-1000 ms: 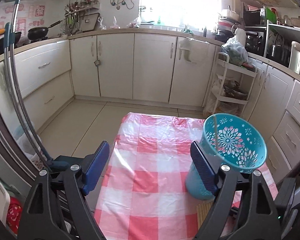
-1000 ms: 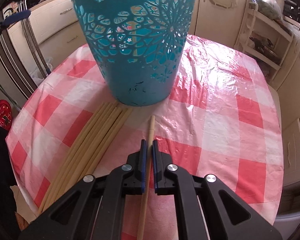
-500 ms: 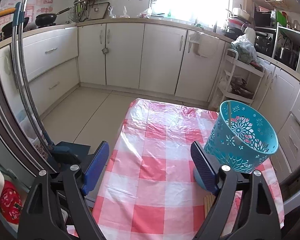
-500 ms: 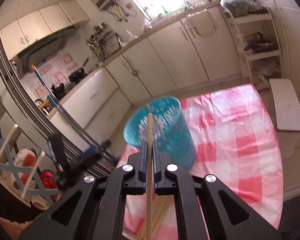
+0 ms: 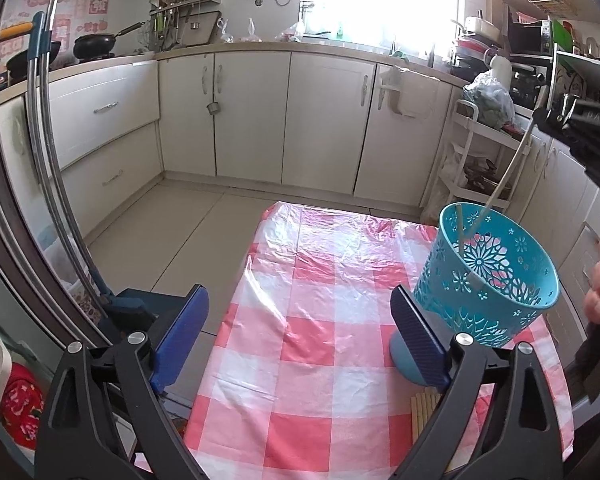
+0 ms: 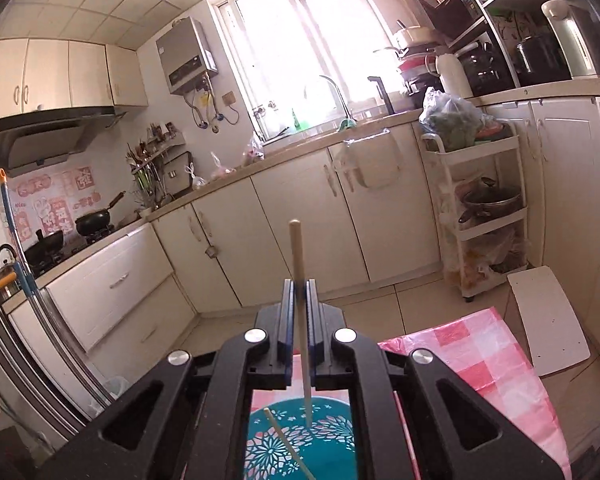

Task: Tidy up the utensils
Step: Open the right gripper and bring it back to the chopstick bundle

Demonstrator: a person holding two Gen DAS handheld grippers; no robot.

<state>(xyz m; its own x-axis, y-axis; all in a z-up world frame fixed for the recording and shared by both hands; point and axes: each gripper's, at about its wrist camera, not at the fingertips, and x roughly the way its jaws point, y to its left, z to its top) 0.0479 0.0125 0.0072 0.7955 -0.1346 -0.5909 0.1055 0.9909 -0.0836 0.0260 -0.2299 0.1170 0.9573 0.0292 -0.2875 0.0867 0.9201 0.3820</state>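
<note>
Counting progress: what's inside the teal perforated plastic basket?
Teal perforated plastic basket holds one loose wooden chopstick; a second, clamped by the right gripper, dips in. Basket bottom is hidden.

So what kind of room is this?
A home kitchen, most likely. There's a black wok on the stove, a tap by the window, and cream cabinets under a countertop.

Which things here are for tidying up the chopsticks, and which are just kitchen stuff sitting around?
For the job:
- right gripper, shut on a chopstick above the basket
- teal basket, one chopstick already inside
- spare chopsticks on the checked tablecloth
- left gripper, opening, nothing in it

Just lying about:
- frying pan
- kettle
- white rack
</note>
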